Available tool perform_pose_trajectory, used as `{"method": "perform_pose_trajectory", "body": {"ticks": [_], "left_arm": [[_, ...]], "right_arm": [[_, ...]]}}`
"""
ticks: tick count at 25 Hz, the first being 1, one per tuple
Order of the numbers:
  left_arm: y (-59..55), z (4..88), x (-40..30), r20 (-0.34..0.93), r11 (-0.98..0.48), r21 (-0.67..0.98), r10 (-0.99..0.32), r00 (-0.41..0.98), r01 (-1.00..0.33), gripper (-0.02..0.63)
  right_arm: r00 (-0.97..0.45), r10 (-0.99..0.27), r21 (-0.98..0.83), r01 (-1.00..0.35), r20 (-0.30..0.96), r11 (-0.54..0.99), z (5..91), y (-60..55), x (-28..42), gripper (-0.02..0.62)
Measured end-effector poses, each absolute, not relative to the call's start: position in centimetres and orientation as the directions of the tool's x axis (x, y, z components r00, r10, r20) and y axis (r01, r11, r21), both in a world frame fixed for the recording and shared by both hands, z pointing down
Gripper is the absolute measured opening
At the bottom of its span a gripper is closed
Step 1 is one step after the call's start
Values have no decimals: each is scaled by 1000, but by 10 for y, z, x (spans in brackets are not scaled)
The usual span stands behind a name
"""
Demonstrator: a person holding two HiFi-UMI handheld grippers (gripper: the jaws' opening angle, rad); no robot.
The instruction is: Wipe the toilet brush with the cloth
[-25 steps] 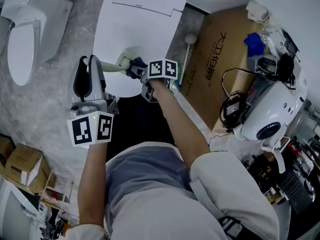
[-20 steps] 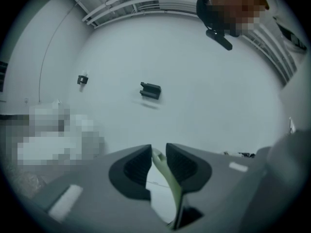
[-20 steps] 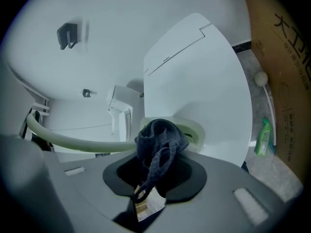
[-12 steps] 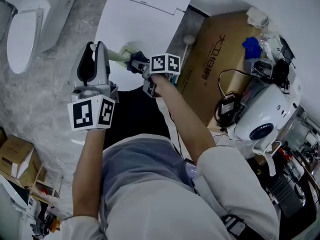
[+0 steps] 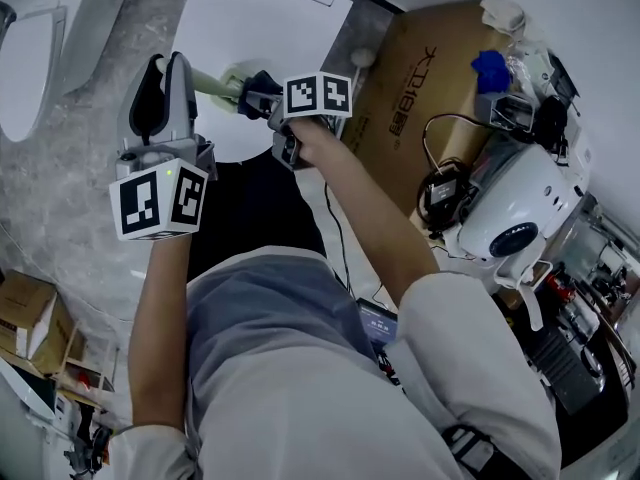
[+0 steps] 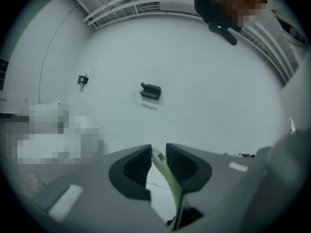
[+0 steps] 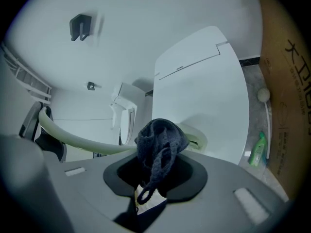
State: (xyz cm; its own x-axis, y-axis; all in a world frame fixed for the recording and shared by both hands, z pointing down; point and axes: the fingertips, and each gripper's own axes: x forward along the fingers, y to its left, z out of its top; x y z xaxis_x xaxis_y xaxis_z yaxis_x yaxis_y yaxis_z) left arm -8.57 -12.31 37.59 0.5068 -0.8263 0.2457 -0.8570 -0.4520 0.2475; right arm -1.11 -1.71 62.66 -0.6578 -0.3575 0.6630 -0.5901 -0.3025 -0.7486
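The toilet brush has a pale green curved handle [image 5: 213, 86]. My left gripper [image 5: 172, 66] is shut on the end of that handle [image 6: 160, 166], which runs out between the jaws. My right gripper [image 5: 266, 103] is shut on a dark blue cloth [image 7: 160, 141]. The cloth [image 5: 256, 90] is bunched against the handle [image 7: 73, 138] near its brush end [image 7: 196, 141], above the white closed toilet lid [image 5: 275, 23]. The cloth hides the bristles. The two grippers are about a hand's width apart, the left one to the left.
A second toilet [image 5: 30, 53] stands at the far left. A large cardboard box [image 5: 420, 78] leans to the right of the lid, with a white long-handled brush [image 5: 360, 58] and a green bottle [image 7: 257, 149] in the gap. Cables and white equipment [image 5: 510, 218] crowd the right.
Both grippers have shifted up and left in the head view, still joined by the brush handle. The cloth stays pressed to the handle, and both grips are unchanged.
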Motion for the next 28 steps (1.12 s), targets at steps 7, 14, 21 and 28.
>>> {"method": "perform_pose_trajectory", "body": {"ticks": [7,14,21,28], "left_arm": [[-124,377,-84,239,-461,251,-823,516,-851,0],[-123,376,-85,236,-462,254,-822,518,-850,0],[-122,375,-82,234,-468,253,-820,522,-847,0],[-120,375,-83,233,-477,249,-816,530,-843,0]], "right_arm": [[-646,-362,-741,-596,672,-311,613,-18,-11,96],[-643,-370,-742,-586,670,-325,601,-17,-11,95],[-635,-377,-738,-594,674,-320,589,-18,-8,95],[-630,-401,-746,-588,665,-313,574,-19,-9,95]]}}
